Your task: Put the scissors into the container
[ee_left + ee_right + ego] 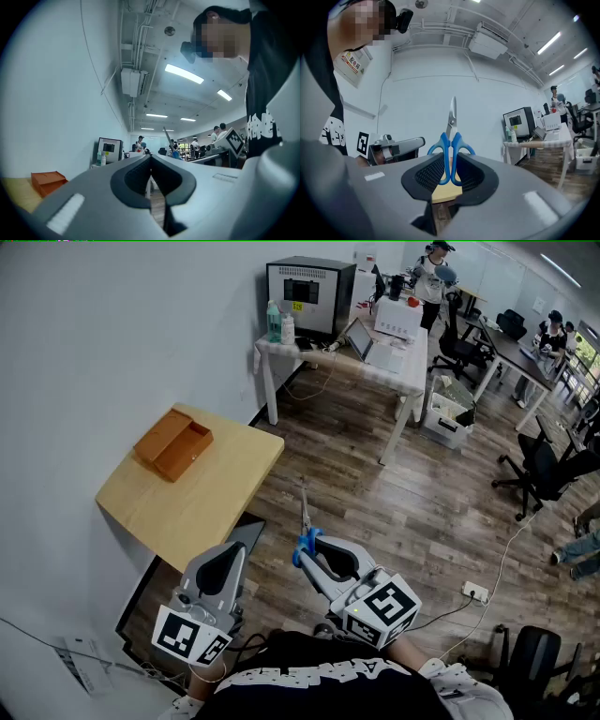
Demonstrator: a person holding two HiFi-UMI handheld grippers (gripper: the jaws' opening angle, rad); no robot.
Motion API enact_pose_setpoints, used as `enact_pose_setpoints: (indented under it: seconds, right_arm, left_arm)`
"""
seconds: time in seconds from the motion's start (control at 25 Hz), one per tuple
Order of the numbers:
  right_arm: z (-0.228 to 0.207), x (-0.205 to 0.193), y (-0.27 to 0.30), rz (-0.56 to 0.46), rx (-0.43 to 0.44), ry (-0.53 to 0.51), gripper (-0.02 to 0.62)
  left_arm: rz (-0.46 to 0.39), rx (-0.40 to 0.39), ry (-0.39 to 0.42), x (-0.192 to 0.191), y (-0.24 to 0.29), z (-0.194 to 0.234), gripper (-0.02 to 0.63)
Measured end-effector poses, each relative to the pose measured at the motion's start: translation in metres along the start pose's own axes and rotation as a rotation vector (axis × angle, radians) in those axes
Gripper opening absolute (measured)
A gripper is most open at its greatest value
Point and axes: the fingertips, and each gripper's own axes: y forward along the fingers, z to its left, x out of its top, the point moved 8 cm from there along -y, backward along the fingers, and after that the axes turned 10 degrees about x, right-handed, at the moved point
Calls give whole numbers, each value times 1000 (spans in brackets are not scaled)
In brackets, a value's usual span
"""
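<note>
Pinching scissors [451, 136] by the blue handles in right gripper [450, 165], blades up: clear only in right gripper view. Left gripper [151, 161] pressed together, empty, per left gripper view. From head view: container [173, 443] on table [220, 488] against wall, well apart from scissors over wood floor [403, 512]. Handles half hidden there.

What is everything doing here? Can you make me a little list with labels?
right gripper: jaws closed on the scissors
scissors: blue handles in the jaws, blades sticking out past them
left gripper: jaws together, nothing in them
container: orange, on the wooden table, beside the wall
job: scissors not in the container yet
</note>
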Motion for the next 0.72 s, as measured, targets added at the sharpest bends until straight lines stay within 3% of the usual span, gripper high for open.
enact_pose_setpoints:
  seconds: [0.72]
  right_arm:
    - [19, -1, 18, 7, -62, -5, 100]
  left_arm:
    - [-18, -25, -33, -4, -15, 28, 2]
